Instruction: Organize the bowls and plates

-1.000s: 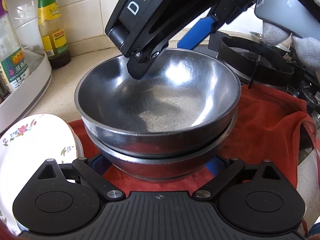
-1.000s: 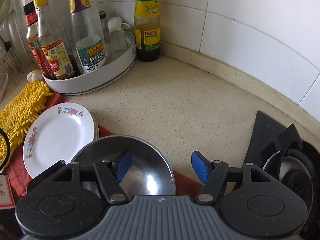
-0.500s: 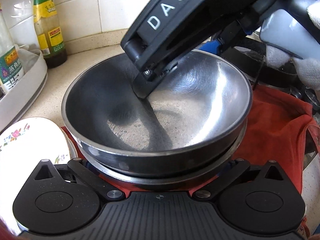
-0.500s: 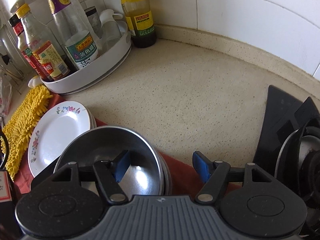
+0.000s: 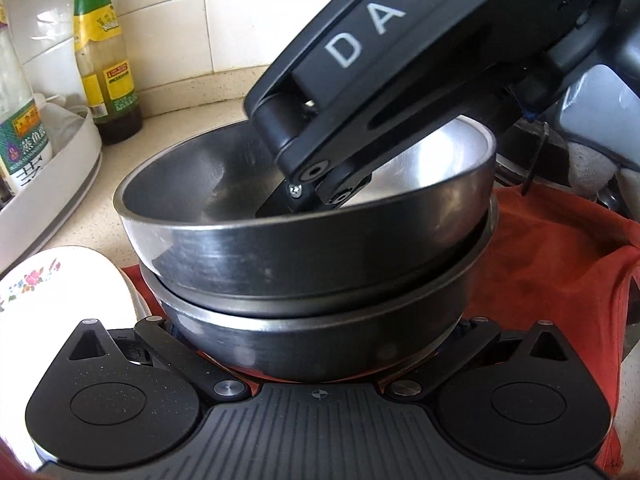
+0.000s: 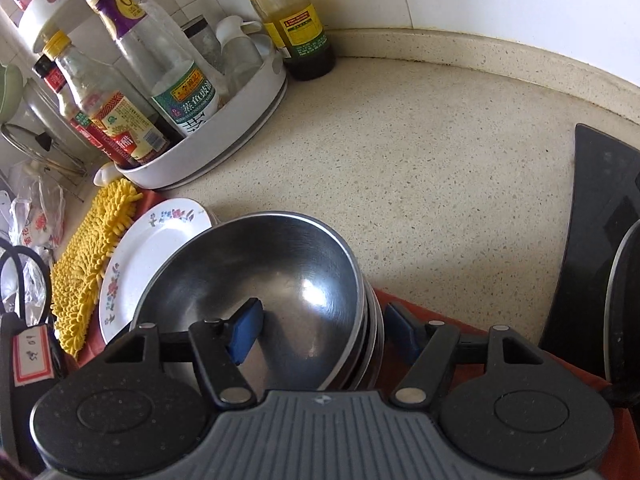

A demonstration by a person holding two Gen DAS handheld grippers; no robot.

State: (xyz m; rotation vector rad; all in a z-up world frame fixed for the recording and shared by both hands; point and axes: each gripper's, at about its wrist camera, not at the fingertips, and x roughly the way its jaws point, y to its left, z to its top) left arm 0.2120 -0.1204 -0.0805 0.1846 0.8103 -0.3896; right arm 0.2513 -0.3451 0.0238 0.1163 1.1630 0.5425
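A steel bowl [image 5: 320,236] sits nested on a second steel bowl [image 5: 312,340] on a red cloth [image 5: 560,264]. The stack also shows in the right wrist view [image 6: 256,276]. My right gripper [image 6: 324,328] is open and straddles the stack's right rim, one blue pad [image 6: 246,330] inside the top bowl, the other outside. My left gripper's fingers spread wide on either side of the lower bowl; its tips are hidden. A flowered white plate [image 6: 148,256] lies left of the bowls.
A white tray [image 6: 224,136] of sauce bottles stands at the back left, with a dark bottle [image 6: 292,20] beside it. A yellow mop pad [image 6: 88,264] lies left of the plate. A black stove [image 6: 600,248] is on the right. Beige counter [image 6: 440,184] lies behind.
My right gripper has come down so that its pads straddle the stack's rim. The left gripper has moved closer and lower, with the bowls between its fingers.
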